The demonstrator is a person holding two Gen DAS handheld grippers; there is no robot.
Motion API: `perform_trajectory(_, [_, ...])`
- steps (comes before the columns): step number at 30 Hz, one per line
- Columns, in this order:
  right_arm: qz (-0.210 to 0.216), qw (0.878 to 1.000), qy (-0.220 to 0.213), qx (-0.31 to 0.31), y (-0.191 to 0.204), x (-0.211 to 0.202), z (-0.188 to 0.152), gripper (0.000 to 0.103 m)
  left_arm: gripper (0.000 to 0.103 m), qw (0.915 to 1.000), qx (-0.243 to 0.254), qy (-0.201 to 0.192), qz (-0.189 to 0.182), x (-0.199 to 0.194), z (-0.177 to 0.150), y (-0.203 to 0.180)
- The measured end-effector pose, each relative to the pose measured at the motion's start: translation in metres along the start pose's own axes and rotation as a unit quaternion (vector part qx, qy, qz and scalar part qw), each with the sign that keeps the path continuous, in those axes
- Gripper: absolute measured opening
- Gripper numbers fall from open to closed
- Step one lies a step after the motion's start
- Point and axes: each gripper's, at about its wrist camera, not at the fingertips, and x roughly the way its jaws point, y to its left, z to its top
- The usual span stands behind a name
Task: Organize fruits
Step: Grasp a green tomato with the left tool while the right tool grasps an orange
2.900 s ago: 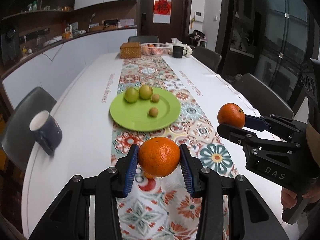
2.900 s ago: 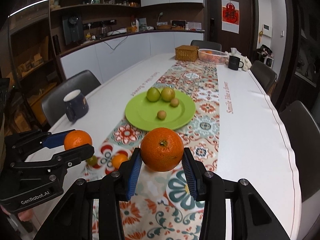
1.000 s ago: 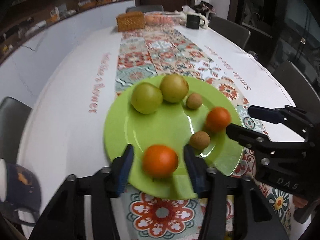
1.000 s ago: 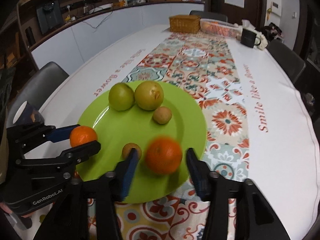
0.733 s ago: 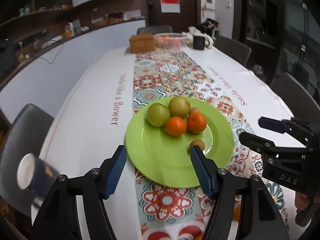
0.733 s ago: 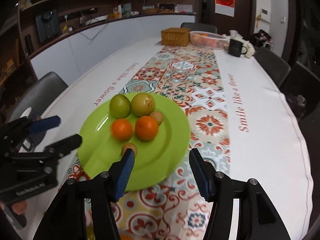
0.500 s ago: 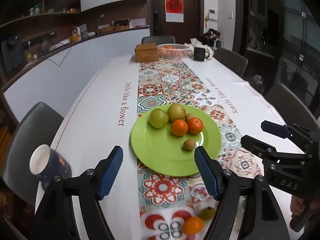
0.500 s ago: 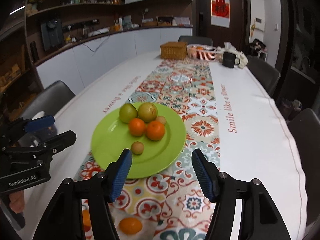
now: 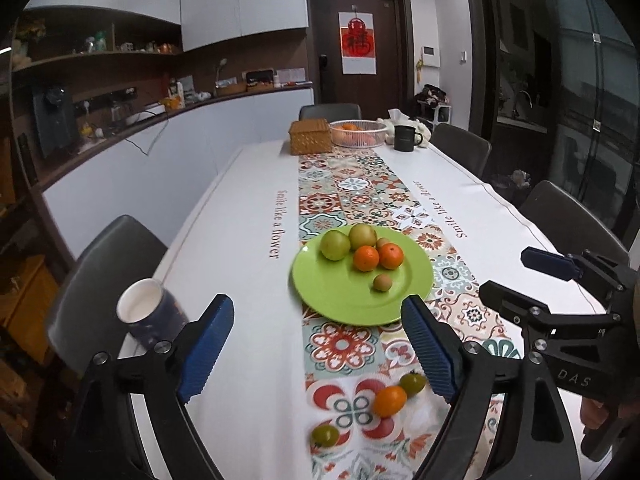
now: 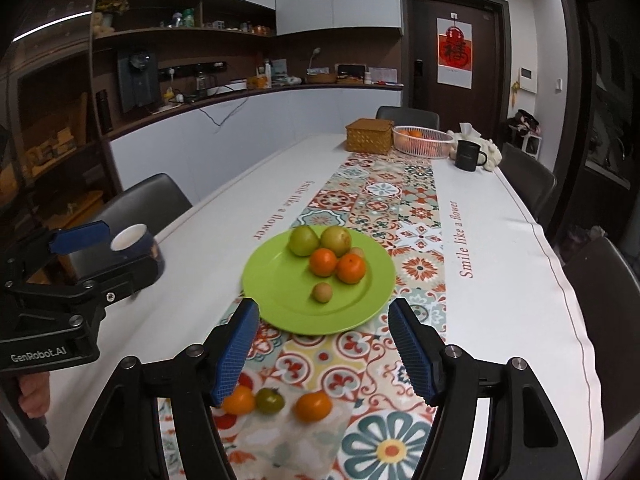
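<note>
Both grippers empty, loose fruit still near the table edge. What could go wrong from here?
1. The small orange fruit and dark green fruit lie close together on the runner; a gripper closing on one may knock the other rolling.
2. The green plate already holds two oranges touching the other fruit; another drop could nudge them.
3. The blue mug sits just beside the left gripper.

Both wrist views look forward down the long surface (image 9: 240,240) from above its near end, side by side; each shows the green plate (image 9: 340,300) just beyond its fingers (image 10: 236,344).
</note>
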Motion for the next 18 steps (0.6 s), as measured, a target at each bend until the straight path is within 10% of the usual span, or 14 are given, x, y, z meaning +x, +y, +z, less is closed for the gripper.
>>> perform_trajectory(18, [-0.014,0.999,0.042,-0.023,0.012,-0.01,-0.047,0.068,0.089,0.9972,-0.011,0.069,0.028,-0.012,-0.075,0.001])
